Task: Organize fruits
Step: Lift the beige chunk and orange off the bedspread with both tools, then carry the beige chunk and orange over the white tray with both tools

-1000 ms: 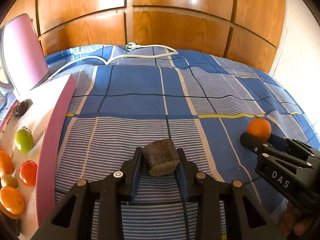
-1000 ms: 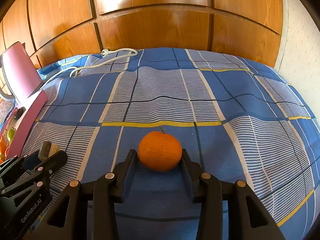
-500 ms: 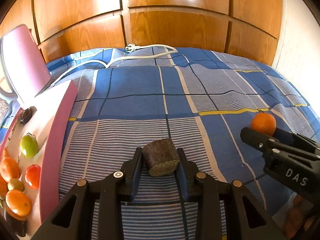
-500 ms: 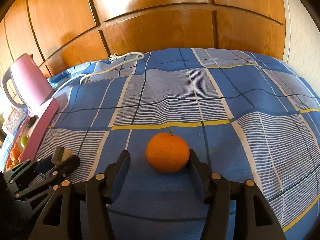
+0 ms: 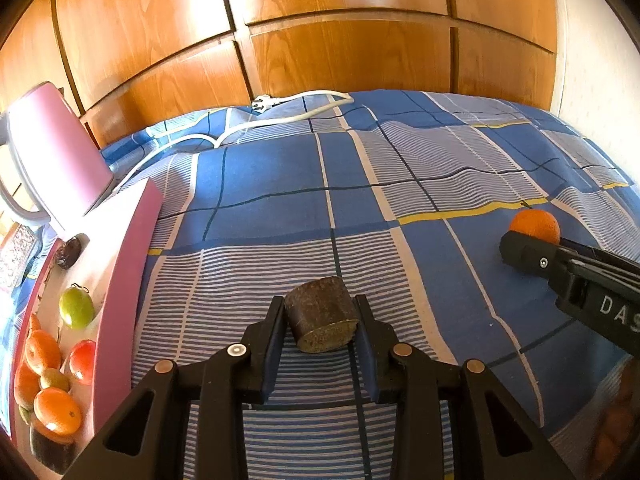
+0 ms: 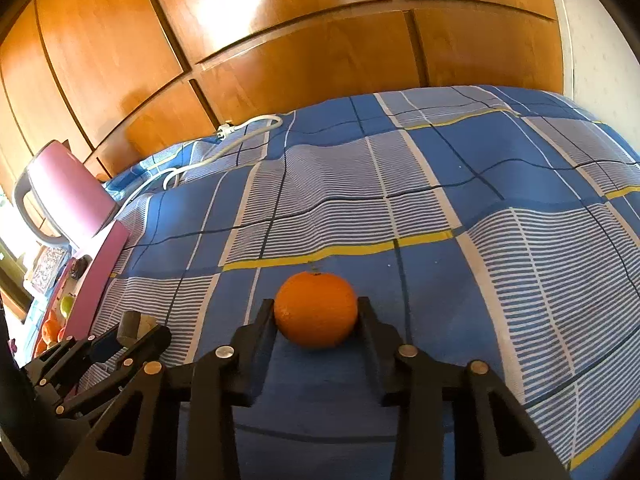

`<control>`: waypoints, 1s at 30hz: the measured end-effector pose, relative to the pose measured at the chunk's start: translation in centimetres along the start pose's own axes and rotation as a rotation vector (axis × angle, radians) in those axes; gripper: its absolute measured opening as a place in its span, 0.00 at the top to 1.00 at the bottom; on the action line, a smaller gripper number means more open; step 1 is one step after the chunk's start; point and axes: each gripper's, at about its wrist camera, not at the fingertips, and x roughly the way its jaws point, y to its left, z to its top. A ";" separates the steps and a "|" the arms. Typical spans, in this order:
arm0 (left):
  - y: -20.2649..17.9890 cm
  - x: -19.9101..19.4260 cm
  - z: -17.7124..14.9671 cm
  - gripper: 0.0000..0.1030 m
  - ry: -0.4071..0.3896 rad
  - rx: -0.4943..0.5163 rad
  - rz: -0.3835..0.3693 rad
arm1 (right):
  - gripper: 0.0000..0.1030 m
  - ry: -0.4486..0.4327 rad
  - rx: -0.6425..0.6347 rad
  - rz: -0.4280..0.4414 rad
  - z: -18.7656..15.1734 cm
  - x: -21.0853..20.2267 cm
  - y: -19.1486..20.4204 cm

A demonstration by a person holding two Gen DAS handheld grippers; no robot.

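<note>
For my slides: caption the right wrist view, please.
Right gripper closed on an orange above a blue plaid bedspread; left gripper alongside.

We see the pink tray [image 5: 120, 280] cut off at the left edge; fruit beside its rim blurs in shadow.

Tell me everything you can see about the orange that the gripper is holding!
The orange is round and bright, with a dimpled skin and a tiny green stem nub on top. It looks whole and unpeeled. The right gripper has one black finger pressed against each side of it. It sits low above the blue checked bedcover; whether it touches the cloth cannot be told. In the left wrist view it peeks out behind a finger.
</note>
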 end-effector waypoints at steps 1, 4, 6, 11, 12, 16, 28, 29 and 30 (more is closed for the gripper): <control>0.1 0.0 0.0 0.68 0.000 -0.004 -0.005 | 0.61 0.000 -0.004 -0.005 0.0 0.0 0.1; 0.3 0.1 0.0 0.68 0.002 -0.011 -0.013 | 0.61 0.000 -0.015 -0.019 0.0 0.0 0.3; 0.5 -0.1 0.0 0.68 0.004 -0.021 -0.026 | 0.62 0.000 -0.027 -0.035 -0.1 0.0 0.5; 1.2 -1.2 -0.8 0.68 0.008 -0.038 -0.060 | 0.62 0.020 -0.110 -0.115 -0.2 0.4 2.0; 1.3 -1.5 -1.0 0.68 0.012 -0.046 -0.070 | 0.62 0.026 -0.130 -0.134 -0.2 0.5 2.2; 2.1 -3.1 -2.1 0.69 0.014 -0.039 -0.107 | 0.63 0.040 -0.200 -0.203 -0.3 0.8 3.4; 4.7 -6.5 -3.8 0.69 -0.021 -0.101 -0.150 | 0.63 0.095 -0.288 -0.194 -3.1 -0.9 8.1; 4.9 -6.8 -3.7 0.69 -0.030 -0.106 -0.155 | 0.63 0.103 -0.281 -0.188 -3.3 -1.1 8.2; 5.0 -7.2 -3.7 0.69 -0.042 -0.110 -0.158 | 0.63 0.111 -0.273 -0.183 -3.4 -1.3 8.3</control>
